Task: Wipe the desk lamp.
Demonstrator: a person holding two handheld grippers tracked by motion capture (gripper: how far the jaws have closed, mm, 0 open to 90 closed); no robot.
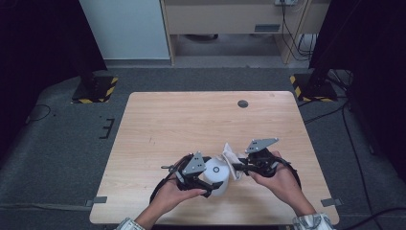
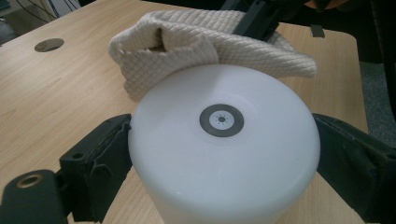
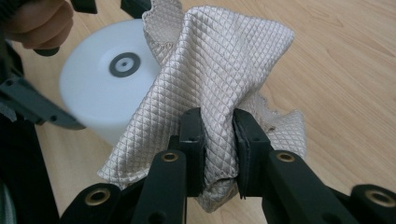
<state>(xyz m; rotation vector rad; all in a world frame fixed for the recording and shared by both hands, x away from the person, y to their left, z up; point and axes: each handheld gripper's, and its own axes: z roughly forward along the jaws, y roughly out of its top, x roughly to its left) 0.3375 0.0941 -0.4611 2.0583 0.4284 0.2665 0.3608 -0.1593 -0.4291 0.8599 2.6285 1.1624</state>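
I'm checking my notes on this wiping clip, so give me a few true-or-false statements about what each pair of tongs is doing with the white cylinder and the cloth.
1. The left tongs grip the white cylinder by its sides. True.
2. The right tongs stand open, holding nothing. False: they are shut on the quilted cloth.
3. The cloth touches the cylinder's flat end. True.
4. The cylinder's end bears a red square. False: a dark grey ring sits at its centre.
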